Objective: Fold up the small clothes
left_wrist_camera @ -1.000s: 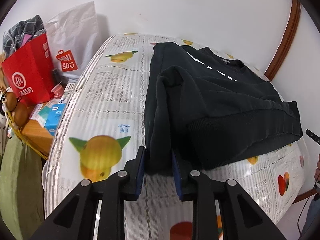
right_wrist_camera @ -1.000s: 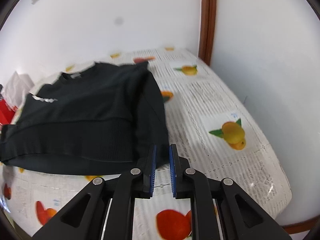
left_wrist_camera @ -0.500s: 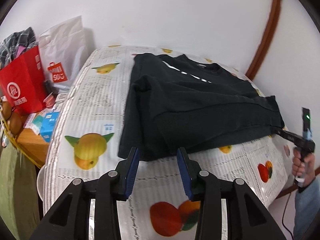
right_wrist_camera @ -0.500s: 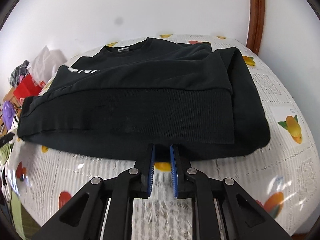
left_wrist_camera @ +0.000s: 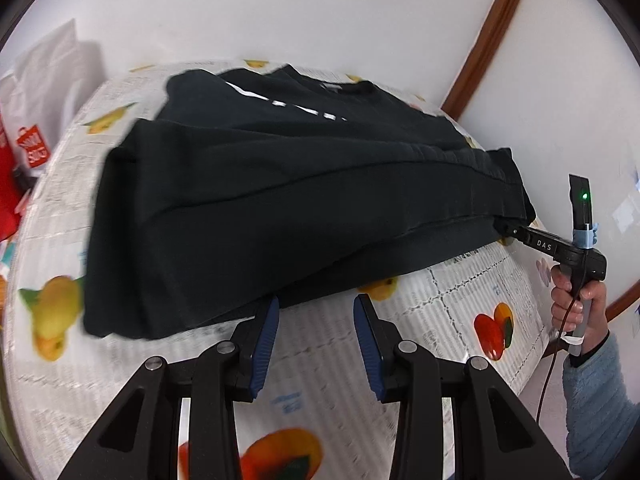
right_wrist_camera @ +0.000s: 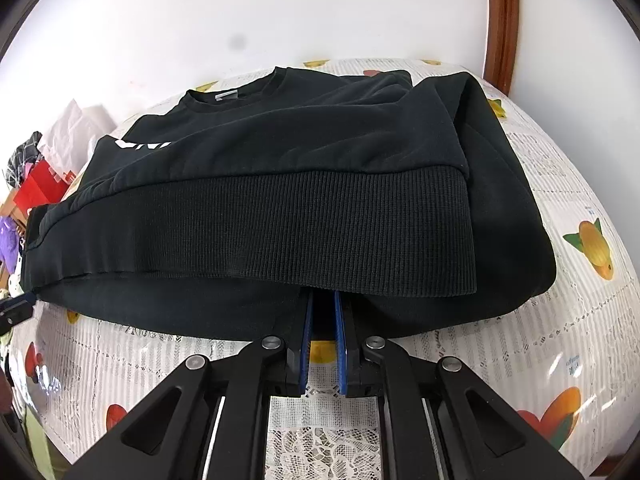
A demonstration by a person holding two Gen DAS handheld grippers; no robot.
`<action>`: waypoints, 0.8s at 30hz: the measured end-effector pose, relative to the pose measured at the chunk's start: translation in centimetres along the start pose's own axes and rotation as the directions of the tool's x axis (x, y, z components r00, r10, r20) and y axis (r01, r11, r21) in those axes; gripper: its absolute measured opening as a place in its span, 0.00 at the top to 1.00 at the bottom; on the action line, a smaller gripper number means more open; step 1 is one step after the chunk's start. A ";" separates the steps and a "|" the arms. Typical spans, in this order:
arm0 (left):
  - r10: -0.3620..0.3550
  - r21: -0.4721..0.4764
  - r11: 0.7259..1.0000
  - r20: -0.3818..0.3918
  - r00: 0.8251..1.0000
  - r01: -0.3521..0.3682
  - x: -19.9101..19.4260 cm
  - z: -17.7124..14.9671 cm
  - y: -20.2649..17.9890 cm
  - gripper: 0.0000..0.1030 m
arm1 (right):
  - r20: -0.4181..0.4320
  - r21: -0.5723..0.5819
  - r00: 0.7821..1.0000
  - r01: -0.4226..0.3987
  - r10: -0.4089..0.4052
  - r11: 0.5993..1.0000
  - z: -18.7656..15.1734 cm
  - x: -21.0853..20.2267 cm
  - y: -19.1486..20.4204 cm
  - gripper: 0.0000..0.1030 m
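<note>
Left gripper (left_wrist_camera: 316, 320) has released the black sweatshirt (left_wrist_camera: 280, 200); jaws stand wide apart, empty.
Right gripper (right_wrist_camera: 321, 316) jaws, nearly closed, apparently pinch the sweatshirt's lower layer on the tabletop (right_wrist_camera: 560, 340).

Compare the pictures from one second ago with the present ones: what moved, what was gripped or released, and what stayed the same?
The left gripper let go of the black sweatshirt: its fingers, shut on the near edge before, now stand open and clear of it. The right gripper stayed shut on the cloth. The sweatshirt remains on the fruit-print tablecloth, partly folded.
</note>
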State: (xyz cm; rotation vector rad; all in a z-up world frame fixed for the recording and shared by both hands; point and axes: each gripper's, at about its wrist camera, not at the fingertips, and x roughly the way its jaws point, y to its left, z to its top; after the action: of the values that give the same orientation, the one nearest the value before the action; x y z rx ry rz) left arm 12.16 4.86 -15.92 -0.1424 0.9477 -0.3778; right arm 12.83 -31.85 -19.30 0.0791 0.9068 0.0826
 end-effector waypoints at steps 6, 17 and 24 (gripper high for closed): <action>0.011 -0.029 1.000 -0.020 1.000 -0.011 1.8 1.2 -0.3 0.65 | 0.001 -0.001 1.000 0.001 -0.001 1.000 -0.1 0.0 0.0 0.91; 0.051 -0.055 0.997 0.026 0.998 -0.049 -0.2 3.9 0.2 0.65 | 0.028 0.052 1.000 -0.015 0.013 0.999 2.5 -1.1 -0.3 0.91; 0.065 -0.032 0.997 0.053 0.996 -0.064 -0.7 5.8 0.4 0.65 | 0.098 0.044 0.995 -0.005 0.000 0.999 4.9 -1.2 -0.2 0.91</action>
State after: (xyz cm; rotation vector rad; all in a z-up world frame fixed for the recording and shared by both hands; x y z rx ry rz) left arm 16.60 5.21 -12.08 -0.1486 0.9024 -0.2986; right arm 15.97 -32.37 -15.38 0.1244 0.8101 0.0605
